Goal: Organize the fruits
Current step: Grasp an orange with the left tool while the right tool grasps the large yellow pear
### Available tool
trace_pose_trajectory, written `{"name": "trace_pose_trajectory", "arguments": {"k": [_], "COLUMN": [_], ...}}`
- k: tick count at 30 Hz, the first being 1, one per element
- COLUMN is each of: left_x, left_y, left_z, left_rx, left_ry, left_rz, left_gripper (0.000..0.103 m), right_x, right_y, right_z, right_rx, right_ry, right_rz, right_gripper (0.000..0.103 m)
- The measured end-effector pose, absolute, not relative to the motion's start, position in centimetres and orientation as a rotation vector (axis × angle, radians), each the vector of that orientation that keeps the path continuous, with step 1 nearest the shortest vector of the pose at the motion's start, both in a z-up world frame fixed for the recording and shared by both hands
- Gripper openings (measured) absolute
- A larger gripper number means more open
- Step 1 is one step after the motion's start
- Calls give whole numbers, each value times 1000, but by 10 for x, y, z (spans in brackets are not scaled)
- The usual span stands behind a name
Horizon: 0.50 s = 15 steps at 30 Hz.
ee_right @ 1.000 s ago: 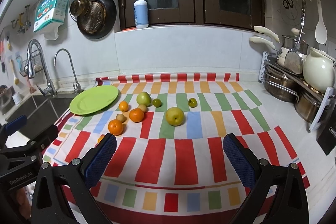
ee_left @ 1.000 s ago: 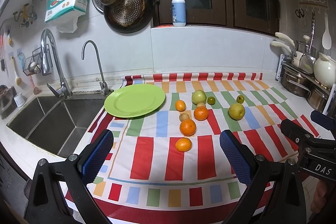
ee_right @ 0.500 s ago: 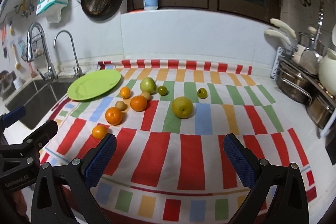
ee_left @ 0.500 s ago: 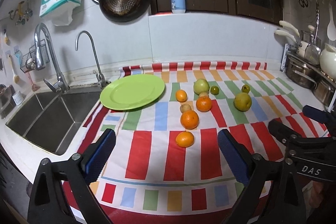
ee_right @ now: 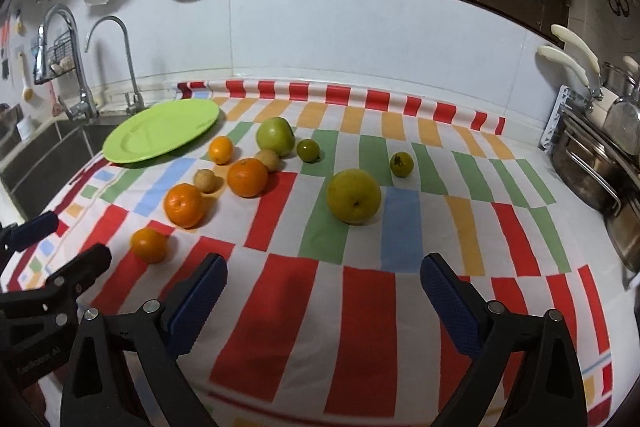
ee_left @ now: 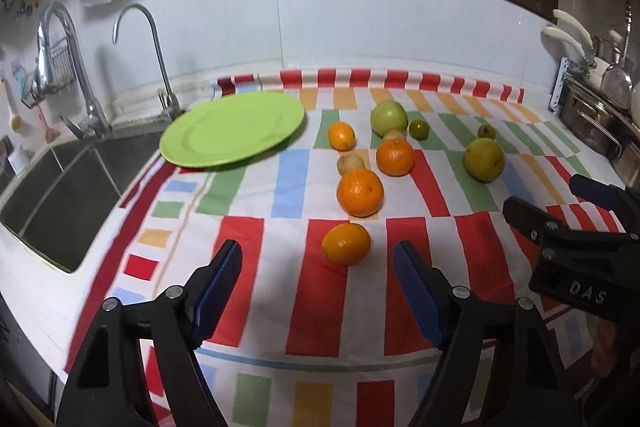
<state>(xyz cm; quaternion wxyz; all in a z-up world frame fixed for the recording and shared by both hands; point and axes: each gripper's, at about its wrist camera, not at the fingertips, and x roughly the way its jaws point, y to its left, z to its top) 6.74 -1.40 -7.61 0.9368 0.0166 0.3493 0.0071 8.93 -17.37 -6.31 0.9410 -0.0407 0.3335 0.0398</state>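
Both wrist views look low across the striped cloth [ee_left: 244, 259] from its front edge toward the back wall; left view nearer the sink [ee_left: 60, 195]. Shared: fruit, green plate [ee_right: 160, 131].

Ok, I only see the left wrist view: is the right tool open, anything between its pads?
Observer: Open; the right tool has only the striped cloth between its pads.
Operator: What lies straight ahead of it?
Observer: The large yellow-green round fruit, untouched, beyond the tips.
Operator: And the tan sliver behind the middle orange?
Observer: A whole small tan round fruit, between that round orange fruit and the green apple.
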Motion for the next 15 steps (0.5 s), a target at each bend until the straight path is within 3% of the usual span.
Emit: {"name": "trace_pose_trajectory", "arguments": {"k": [15], "left_x": [104], "left_y": [-18], "left_z": [-106], "left_rx": [-8], "left_ry": [828], "left_rz": [16], "left_gripper": [57], "right_x": [157], "right_y": [-188], "right_z": [-95], "right_rx": [11], "right_ry": [788], "right_rz": [64], "right_gripper": [81]}}
